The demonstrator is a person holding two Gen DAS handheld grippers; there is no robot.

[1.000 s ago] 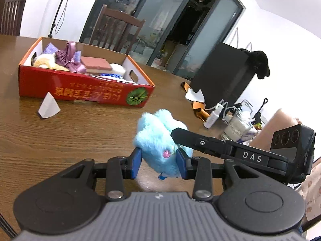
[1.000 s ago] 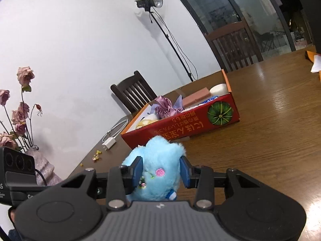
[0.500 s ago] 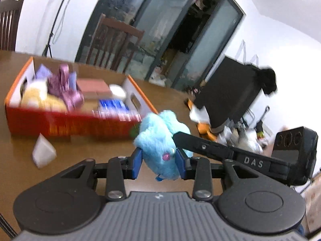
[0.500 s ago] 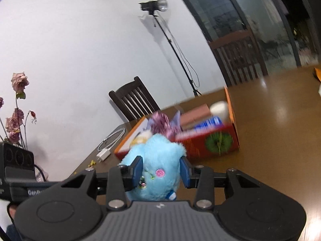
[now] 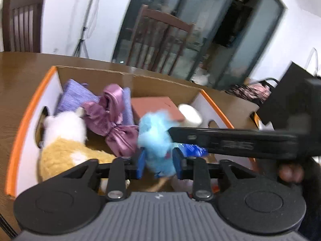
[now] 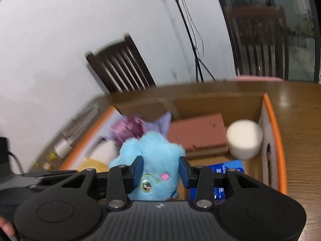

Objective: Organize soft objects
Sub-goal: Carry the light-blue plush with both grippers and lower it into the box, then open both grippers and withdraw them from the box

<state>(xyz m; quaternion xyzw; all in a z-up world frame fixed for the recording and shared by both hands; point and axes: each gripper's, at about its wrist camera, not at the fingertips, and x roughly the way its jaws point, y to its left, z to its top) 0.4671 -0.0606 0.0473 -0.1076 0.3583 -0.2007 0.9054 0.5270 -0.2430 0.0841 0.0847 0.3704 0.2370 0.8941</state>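
Observation:
A fluffy blue plush toy (image 5: pixel 155 140) (image 6: pixel 150 156) is held between both grippers above the open cardboard box (image 5: pixel 26 116) (image 6: pixel 272 124) with orange rims. My left gripper (image 5: pixel 159 162) is shut on the toy from one side, and my right gripper (image 6: pixel 160 169) is shut on it from the other. In the box lie a white-and-tan plush (image 5: pixel 66 140), a shiny purple fabric bundle (image 5: pixel 112 120), a lilac cloth (image 5: pixel 74 98), a reddish-brown sponge block (image 6: pixel 197 135), a white foam cylinder (image 6: pixel 244 139) and a blue packet (image 6: pixel 226 170).
The box stands on a brown wooden table (image 5: pixel 18 74). Dark wooden chairs (image 6: pixel 120 68) stand behind it. A white charger and cable (image 6: pixel 62 147) lie on the table left of the box. The right gripper's body (image 5: pixel 240 140) crosses the left wrist view.
Both grippers have carried the blue plush toy forward from over the bare table to above the inside of the box. The box now fills the views.

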